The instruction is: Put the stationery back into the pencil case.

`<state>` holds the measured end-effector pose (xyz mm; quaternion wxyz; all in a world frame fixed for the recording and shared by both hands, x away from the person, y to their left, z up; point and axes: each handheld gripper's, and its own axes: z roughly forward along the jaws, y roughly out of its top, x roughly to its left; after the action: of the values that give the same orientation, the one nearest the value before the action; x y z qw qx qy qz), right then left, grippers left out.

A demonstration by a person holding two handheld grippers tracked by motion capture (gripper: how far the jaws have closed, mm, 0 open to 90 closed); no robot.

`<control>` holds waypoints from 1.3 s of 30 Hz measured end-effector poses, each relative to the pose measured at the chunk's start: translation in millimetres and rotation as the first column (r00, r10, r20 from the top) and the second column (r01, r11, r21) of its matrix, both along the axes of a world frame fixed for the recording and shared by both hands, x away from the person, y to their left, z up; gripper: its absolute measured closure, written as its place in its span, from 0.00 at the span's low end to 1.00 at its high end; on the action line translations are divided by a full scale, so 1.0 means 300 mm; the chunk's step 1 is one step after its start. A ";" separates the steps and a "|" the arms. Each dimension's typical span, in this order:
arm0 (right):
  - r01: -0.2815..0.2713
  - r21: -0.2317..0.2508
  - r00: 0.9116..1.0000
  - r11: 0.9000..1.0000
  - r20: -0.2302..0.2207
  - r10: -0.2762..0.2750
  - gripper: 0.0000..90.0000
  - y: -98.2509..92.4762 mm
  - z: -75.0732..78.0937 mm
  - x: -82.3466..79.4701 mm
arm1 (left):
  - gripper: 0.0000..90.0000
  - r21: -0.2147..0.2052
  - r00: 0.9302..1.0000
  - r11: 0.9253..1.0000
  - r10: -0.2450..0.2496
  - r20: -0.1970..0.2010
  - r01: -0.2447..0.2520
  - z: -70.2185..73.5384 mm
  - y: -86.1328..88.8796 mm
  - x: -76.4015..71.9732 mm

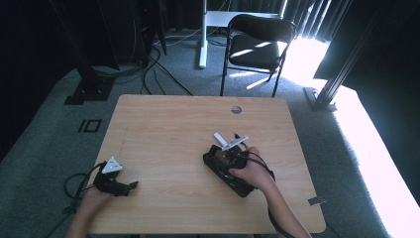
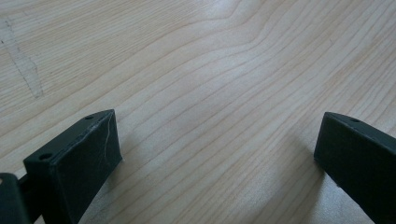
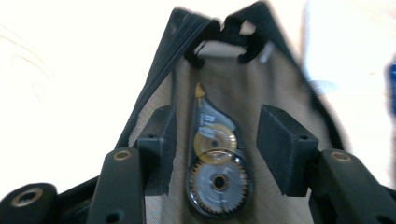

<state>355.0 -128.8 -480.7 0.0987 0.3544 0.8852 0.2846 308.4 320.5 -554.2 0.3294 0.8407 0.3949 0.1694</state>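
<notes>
A black mesh pouch [image 1: 238, 186] lies on the wooden table [image 1: 173, 129] right of centre. My right gripper [image 1: 224, 159] reaches into its open mouth. In the right gripper view a clear correction tape dispenser [image 3: 215, 179], with gear wheels showing inside, lies on the pouch's mesh [image 3: 280, 84]. My right gripper [image 3: 215, 135] is open around it, a gap showing on each side between pad and dispenser. My left gripper [image 1: 130, 186] rests at the table's front left. In its own view the left gripper [image 2: 217, 140] is open over bare wood.
Small white and blue items [image 1: 232, 141] lie just beyond the pouch. A round cable hole [image 1: 236, 109] sits near the table's far edge. A black chair [image 1: 255, 47] stands behind the table, and cables run across the floor at the back left.
</notes>
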 end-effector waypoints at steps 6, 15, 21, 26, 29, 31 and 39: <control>0.017 0.113 0.998 0.993 0.052 -0.023 0.53 -0.054 0.071 0.004 | 0.01 0.001 1.000 1.000 -0.001 0.001 0.001 0.000 0.000 0.000; 0.067 0.174 0.990 0.982 0.110 -0.087 0.52 -0.090 0.105 0.103 | 0.01 0.000 1.000 1.000 0.000 0.000 0.000 0.000 0.000 0.000; 0.076 0.158 0.991 0.985 0.100 -0.093 0.52 -0.077 0.081 0.188 | 0.01 0.000 1.000 1.000 0.000 0.000 0.000 0.000 0.000 0.000; 0.079 0.141 0.992 0.987 0.090 -0.092 0.53 -0.056 0.045 0.260 | 0.01 0.000 1.000 1.000 0.000 0.000 0.000 0.000 0.000 0.000; 0.071 0.136 0.993 0.988 0.088 -0.084 0.53 -0.042 0.024 0.297 | 0.01 0.000 1.000 1.000 0.000 0.000 0.000 0.000 0.000 0.000; 0.065 0.124 0.994 0.990 0.081 -0.076 0.53 -0.032 0.010 0.319 | 0.01 0.000 1.000 1.000 0.000 0.000 0.000 0.000 0.000 0.000; 0.078 0.090 0.995 0.993 0.058 -0.083 0.54 -0.004 -0.051 0.389 | 0.01 0.000 1.000 1.000 0.000 0.000 0.000 0.000 0.000 0.000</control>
<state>471.7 -130.1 -495.9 0.1217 0.3849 0.8535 0.3296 308.4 320.5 -554.2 0.3295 0.8406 0.3951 0.1695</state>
